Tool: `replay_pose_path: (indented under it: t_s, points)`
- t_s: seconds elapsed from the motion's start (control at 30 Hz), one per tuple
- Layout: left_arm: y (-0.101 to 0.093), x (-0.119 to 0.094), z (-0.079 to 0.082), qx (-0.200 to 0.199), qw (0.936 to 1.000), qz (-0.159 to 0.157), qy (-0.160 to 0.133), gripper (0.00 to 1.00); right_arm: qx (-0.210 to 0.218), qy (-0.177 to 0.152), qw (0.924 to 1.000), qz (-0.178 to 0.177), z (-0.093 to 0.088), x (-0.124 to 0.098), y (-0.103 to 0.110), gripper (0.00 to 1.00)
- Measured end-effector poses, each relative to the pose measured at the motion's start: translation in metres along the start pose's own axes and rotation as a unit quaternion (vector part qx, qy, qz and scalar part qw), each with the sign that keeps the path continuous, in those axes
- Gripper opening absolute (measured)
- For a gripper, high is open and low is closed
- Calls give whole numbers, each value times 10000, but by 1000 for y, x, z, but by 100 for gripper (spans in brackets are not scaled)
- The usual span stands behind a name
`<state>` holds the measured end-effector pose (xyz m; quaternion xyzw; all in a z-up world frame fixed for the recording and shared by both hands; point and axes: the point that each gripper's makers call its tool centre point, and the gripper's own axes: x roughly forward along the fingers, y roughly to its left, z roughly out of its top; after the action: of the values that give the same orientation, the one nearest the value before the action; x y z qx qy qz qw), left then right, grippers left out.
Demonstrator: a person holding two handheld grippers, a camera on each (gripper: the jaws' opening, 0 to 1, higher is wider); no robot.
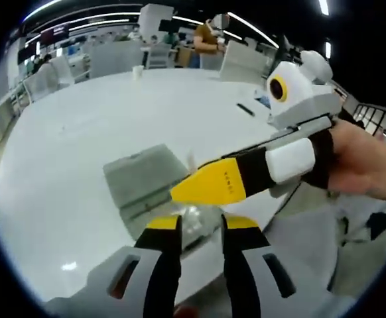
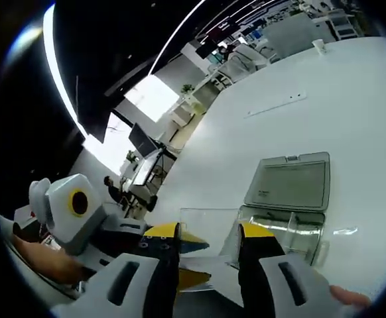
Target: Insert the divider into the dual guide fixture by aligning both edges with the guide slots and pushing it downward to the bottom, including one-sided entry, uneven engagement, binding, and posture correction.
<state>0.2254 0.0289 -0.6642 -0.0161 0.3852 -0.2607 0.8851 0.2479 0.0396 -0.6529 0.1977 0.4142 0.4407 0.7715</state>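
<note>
On the white table, right hand-held gripper parted around clear divider

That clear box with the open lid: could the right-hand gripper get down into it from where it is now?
Probably yes. The clear box lies just ahead of the right gripper, lid folded back, opening uncovered. A clear divider stands between the jaws.

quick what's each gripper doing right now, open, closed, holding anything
Left gripper: jaws apart, nothing visibly held; clear box lies beyond them.
Right gripper: jaws apart, clear divider between them; grip cannot be told.
</note>
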Motion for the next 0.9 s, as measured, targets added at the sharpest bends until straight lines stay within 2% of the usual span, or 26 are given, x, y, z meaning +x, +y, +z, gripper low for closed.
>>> replay_pose_path:
  t_s: [0.37,0.9]
  points:
    - [6,4,-5,-141,9997,177,132,14,44,29,9993,-364,-5,1,-4,30]
    - [6,8,-10,-33,9994,218,271,3,57,42,9986,-520,-7,5,-3,30]
